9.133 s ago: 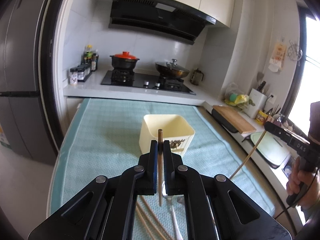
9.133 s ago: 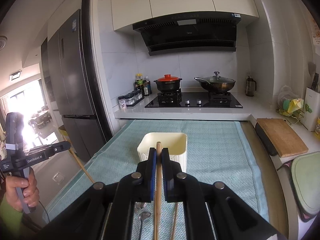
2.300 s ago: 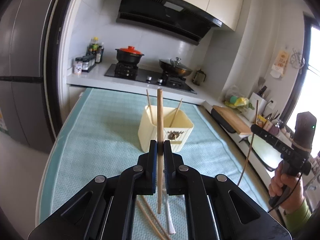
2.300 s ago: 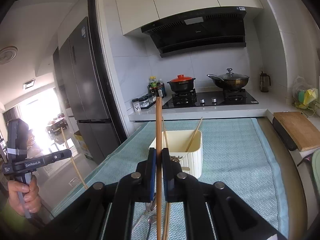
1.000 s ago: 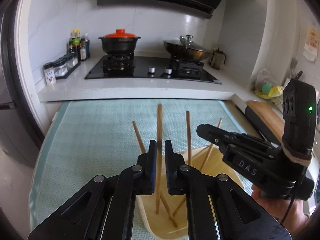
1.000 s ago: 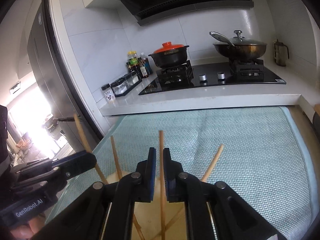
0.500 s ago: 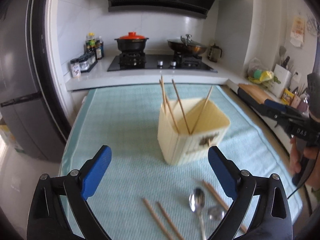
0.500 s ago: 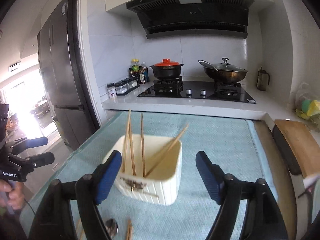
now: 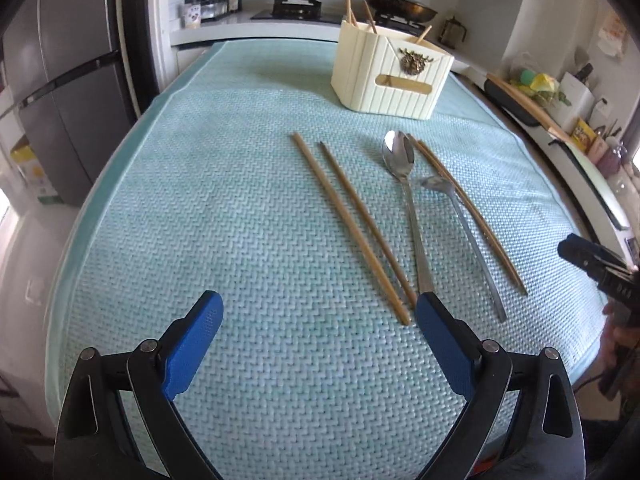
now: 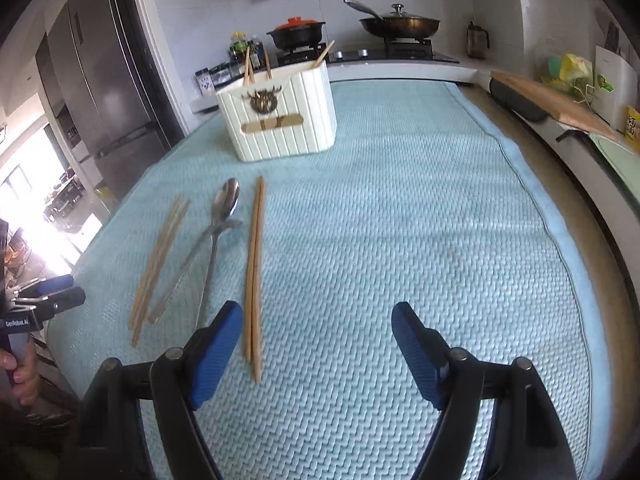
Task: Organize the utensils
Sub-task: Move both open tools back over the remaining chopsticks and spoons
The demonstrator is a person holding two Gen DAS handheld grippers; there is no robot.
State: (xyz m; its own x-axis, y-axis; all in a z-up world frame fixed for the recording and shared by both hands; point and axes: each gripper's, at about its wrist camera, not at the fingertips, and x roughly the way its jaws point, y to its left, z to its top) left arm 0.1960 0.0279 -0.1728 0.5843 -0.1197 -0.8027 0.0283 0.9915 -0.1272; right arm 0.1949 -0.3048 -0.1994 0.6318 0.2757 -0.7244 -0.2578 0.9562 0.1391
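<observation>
Both grippers are hanging wide open and empty. Right gripper (image 10: 318,332): chopstick pair (image 10: 254,280) is lying lengthwise beside its left finger, at lower centre-left, pointing toward the holder (image 10: 280,120) at upper centre.

A pale blue woven mat (image 9: 240,220) covers the table. A cream ribbed plastic holder (image 9: 390,74) stands at its far end with wooden chopsticks (image 9: 368,16) upright inside. Nearer, left to right, lie a wooden chopstick pair (image 9: 352,224), two steel spoons (image 9: 408,200), and another chopstick pair (image 9: 472,212).
</observation>
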